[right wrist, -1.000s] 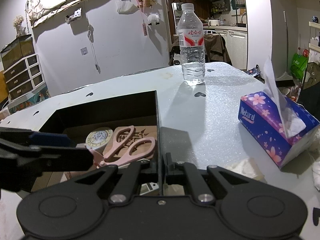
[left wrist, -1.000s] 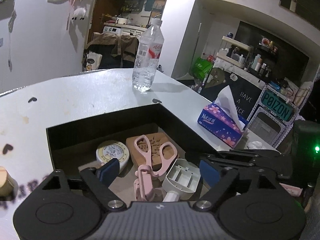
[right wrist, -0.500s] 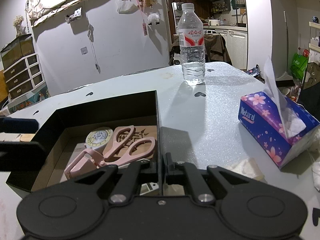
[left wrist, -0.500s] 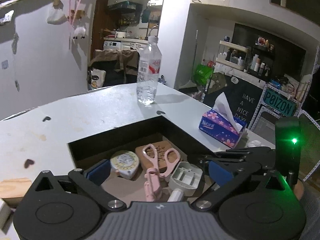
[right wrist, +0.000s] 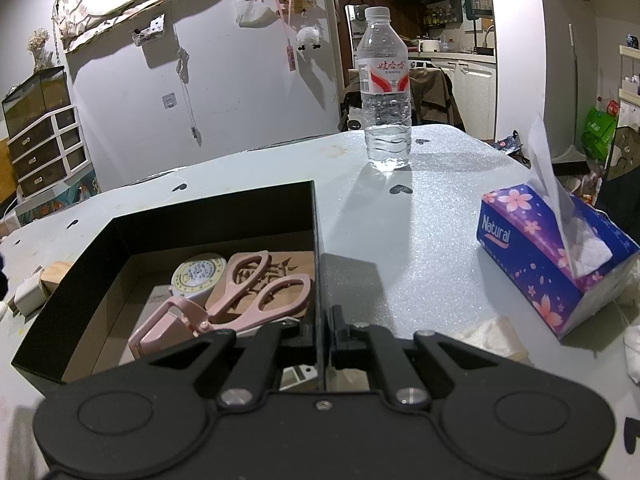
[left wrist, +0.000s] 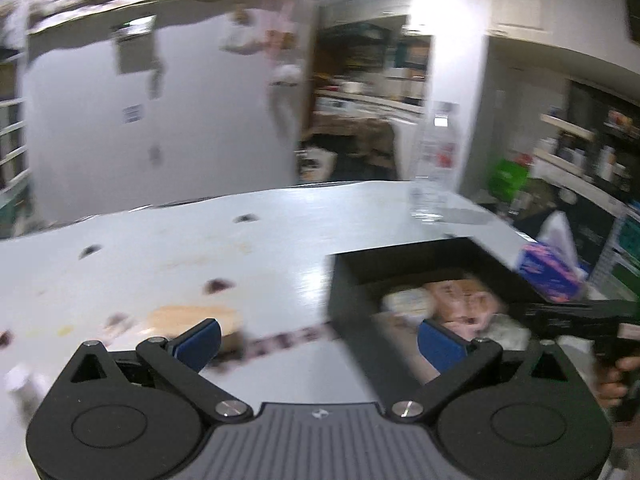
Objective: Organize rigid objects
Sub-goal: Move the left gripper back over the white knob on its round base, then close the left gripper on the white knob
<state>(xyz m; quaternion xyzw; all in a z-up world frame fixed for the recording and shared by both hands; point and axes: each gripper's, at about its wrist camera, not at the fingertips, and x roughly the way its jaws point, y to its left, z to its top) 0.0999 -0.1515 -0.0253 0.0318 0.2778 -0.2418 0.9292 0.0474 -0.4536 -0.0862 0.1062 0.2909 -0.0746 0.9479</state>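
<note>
1. Left tool (left wrist: pixel 318 338), seen from its own wrist: blue-padded jaws spread wide, holding nothing. The view is blurred. A pale wooden block (left wrist: pixel 196 316) lies on the white surface (left wrist: pixel 200 240) just ahead of the left pad, outside the black open cardboard box (left wrist: pixel 352 320). My read: centre both pads around that block before squeezing.

2. Right tool (right wrist: pixel 322 326), from its wrist: jaws pinched tight on the box's right wall, steadying it. Pink-handled scissors (right wrist: pixel 240 300) and a round tape measure (right wrist: pixel 198 274) sit inside. Best to hold that wall firm.
</note>
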